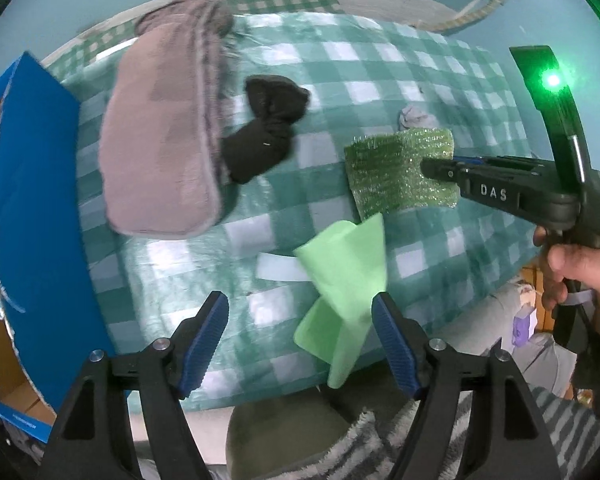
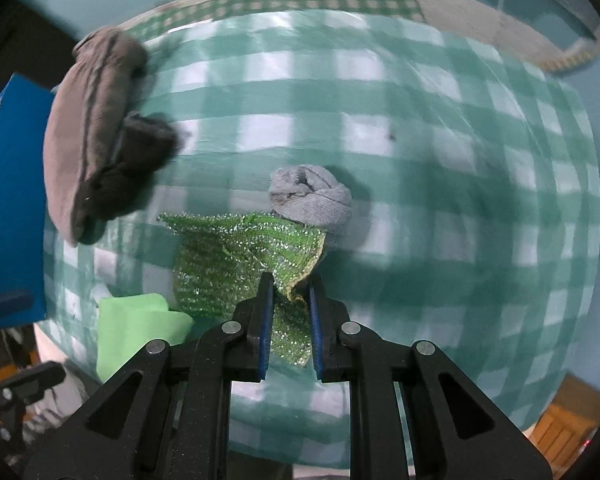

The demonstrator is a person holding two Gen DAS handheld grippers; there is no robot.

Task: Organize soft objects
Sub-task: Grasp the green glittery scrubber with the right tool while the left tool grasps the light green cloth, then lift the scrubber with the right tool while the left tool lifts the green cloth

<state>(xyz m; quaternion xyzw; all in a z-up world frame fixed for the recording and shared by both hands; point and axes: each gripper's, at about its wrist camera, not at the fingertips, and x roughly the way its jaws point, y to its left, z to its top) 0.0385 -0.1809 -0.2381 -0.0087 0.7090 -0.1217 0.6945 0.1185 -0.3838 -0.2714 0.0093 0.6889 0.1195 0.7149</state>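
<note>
A sparkly green scrub cloth (image 1: pixel 400 172) (image 2: pixel 236 264) lies on the green checked table. My right gripper (image 2: pixel 290 292) (image 1: pixel 428 168) is shut on the cloth's near edge. My left gripper (image 1: pixel 300 320) is open and empty above the table's near edge, next to a light green cloth (image 1: pixel 344 288) (image 2: pixel 136 328). A rolled grey sock (image 2: pixel 312 196) (image 1: pixel 416 116) sits just behind the scrub cloth. A black sock (image 1: pixel 268 128) (image 2: pixel 128 168) lies against a folded mauve towel (image 1: pixel 164 136) (image 2: pixel 88 120) at the left.
A blue cardboard box (image 1: pixel 32 216) (image 2: pixel 12 200) stands at the table's left edge. A white strip (image 1: pixel 280 270) lies under the light green cloth. A striped fuzzy fabric (image 1: pixel 380 440) lies below the table's near edge.
</note>
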